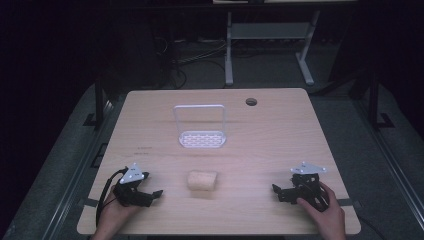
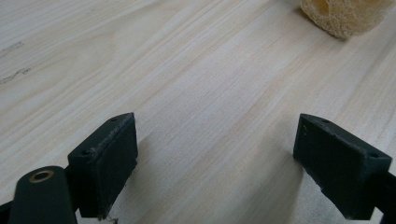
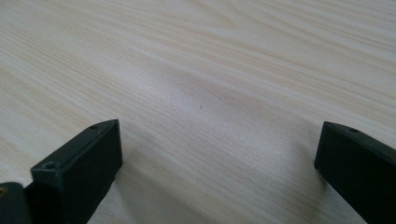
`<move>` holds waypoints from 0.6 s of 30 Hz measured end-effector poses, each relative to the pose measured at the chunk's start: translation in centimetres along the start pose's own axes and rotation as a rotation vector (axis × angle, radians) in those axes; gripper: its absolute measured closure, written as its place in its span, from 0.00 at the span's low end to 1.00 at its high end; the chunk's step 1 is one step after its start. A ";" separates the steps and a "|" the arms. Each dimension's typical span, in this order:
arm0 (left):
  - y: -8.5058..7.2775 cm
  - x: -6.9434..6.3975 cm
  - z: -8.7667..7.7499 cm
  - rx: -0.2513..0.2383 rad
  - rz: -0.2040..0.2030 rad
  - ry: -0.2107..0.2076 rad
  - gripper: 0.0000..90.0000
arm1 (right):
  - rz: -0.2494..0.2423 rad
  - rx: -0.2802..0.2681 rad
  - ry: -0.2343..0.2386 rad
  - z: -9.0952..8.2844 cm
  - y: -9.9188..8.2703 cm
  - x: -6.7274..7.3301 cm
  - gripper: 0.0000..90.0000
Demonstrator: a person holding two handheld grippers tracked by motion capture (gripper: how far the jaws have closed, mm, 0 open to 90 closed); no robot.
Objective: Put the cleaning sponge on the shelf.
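Resting near edge: left gripper (image 1: 150,194) and right gripper (image 1: 280,191), jaws spread, empty, flanking sponge (image 1: 202,180); rack (image 1: 201,139) beyond, probable target.

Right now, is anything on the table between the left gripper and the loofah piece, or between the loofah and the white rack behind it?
Nothing visible. Bare wood separates the left gripper, jaws open, from the loofah piece. The table is also bare between the loofah and the white rack.

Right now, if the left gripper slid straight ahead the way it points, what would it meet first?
Probably the loofah sponge; it sits ahead but off to one side of the left gripper, so a glancing touch, or a miss.
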State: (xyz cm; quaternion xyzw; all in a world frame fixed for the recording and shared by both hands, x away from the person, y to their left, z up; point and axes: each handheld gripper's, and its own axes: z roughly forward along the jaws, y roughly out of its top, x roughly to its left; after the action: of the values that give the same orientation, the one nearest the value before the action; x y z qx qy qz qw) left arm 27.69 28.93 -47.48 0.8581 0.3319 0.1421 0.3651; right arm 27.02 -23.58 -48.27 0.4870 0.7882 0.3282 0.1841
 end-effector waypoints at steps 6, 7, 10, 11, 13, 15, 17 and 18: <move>0.0 0.0 0.0 0.000 -0.001 0.000 0.15 | -0.001 0.000 0.001 0.0 0.0 0.0 0.01; 0.0 0.0 0.0 -0.002 -0.004 -0.001 0.15 | -0.001 0.000 0.001 0.0 0.0 0.0 0.01; 0.0 0.1 -0.1 -0.008 -0.016 -0.008 0.15 | -0.001 0.001 0.002 0.0 0.1 0.0 0.01; -0.1 0.1 -0.1 -0.009 -0.020 -0.012 0.15 | 0.000 0.001 0.002 0.0 0.1 0.0 0.01; -0.1 0.2 -0.1 -0.014 -0.024 -0.022 0.15 | 0.002 -0.001 0.002 0.1 0.0 0.0 0.01; 0.0 0.2 -0.1 -0.019 -0.030 -0.036 0.15 | 0.001 -0.001 0.002 0.1 0.0 0.0 0.01; 0.0 0.1 -0.1 -0.019 -0.027 -0.043 0.15 | 0.001 -0.001 0.002 0.1 0.1 0.0 0.01; 0.0 0.0 0.0 -0.022 -0.028 -0.044 0.15 | 0.001 -0.001 0.002 0.1 0.1 0.0 0.01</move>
State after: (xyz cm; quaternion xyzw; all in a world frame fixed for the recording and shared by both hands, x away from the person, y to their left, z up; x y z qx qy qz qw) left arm 27.71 28.95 -47.43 0.8523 0.3341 0.1216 0.3837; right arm 27.10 -23.56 -48.29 0.4868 0.7881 0.3292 0.1833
